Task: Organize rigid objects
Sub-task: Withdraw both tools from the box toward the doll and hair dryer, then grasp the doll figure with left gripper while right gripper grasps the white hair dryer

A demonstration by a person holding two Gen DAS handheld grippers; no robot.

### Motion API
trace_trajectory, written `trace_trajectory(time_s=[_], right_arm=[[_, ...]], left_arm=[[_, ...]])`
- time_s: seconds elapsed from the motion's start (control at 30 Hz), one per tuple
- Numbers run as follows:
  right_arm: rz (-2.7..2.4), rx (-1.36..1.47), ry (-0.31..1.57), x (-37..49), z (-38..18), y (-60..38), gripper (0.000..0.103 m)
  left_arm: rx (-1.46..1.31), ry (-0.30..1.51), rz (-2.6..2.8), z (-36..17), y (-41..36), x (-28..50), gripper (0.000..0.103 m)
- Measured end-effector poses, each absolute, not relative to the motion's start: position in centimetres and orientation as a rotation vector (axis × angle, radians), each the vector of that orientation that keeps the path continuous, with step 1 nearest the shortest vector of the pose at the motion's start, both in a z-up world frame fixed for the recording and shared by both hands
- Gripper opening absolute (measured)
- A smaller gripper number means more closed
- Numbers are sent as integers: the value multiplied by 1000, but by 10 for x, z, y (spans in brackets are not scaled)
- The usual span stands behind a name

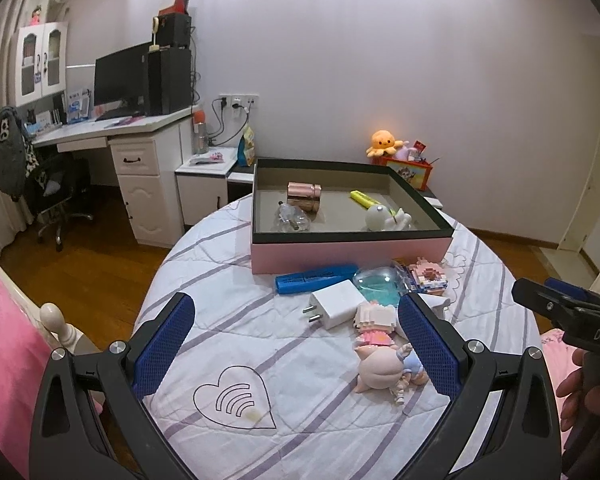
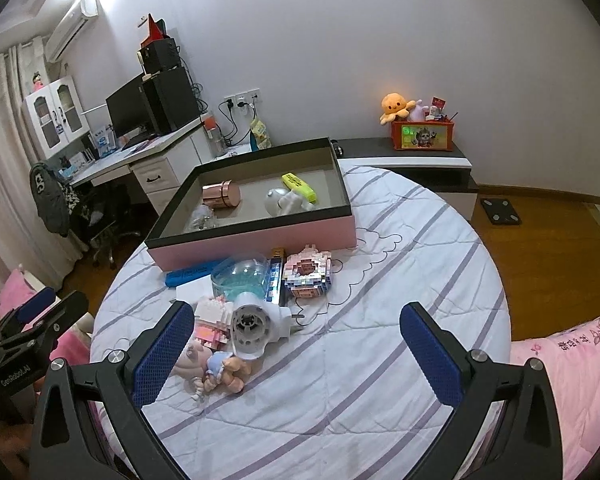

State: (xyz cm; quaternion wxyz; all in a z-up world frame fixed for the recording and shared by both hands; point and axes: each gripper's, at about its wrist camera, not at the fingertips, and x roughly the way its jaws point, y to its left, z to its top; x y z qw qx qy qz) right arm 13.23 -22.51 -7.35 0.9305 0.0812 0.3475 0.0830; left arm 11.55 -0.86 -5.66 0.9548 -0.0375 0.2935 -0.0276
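A pink box (image 1: 352,254) (image 2: 260,240) with a dark rim sits on the round bed; inside lie a rose-gold cylinder (image 1: 304,196), a clear bottle (image 1: 292,218), a yellow highlighter (image 1: 366,199) and a white figurine (image 1: 386,218). In front lie a blue case (image 1: 316,278), a white charger (image 1: 334,304), a teal clear dome (image 1: 376,282), a pink block model (image 1: 430,276) (image 2: 308,276), a block figure (image 1: 376,326), a doll (image 1: 384,368) (image 2: 216,368) and a white round adapter (image 2: 252,330). My left gripper (image 1: 296,344) and right gripper (image 2: 296,352) are open and empty above the bedspread.
A white desk (image 1: 140,136) with monitor and chair stands at left. A low cabinet (image 2: 420,160) holds a red box with plush toys (image 2: 420,128). Wooden floor surrounds the bed. Pink bedding (image 2: 572,380) lies at the right.
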Motion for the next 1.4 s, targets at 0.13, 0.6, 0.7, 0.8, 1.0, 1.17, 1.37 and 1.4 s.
trace_trajectory(time_s=[0.13, 0.6, 0.7, 0.8, 1.0, 1.17, 1.37, 1.4], right_arm=[[176, 166, 723, 135, -76, -224, 103], [202, 185, 793, 160, -98, -230, 103], [229, 180, 818, 168, -105, -225, 103], [253, 174, 841, 174, -112, -220, 103], [314, 161, 889, 187, -125, -209, 103], [345, 126, 944, 200, -140, -197, 102], [368, 109, 987, 209, -156, -188, 74], [368, 108, 985, 209, -157, -188, 74]], left_arm=[[-74, 620, -78, -63, -17, 115, 103], [-18, 756, -186, -114, -76, 127, 103], [-6, 782, -189, -123, -84, 133, 103], [-15, 806, -195, -132, -88, 140, 103], [-1, 862, -214, -149, -100, 152, 103], [-48, 897, -211, -153, -92, 165, 103], [-34, 896, -245, -154, -90, 168, 79], [-30, 897, -251, -154, -89, 169, 74]])
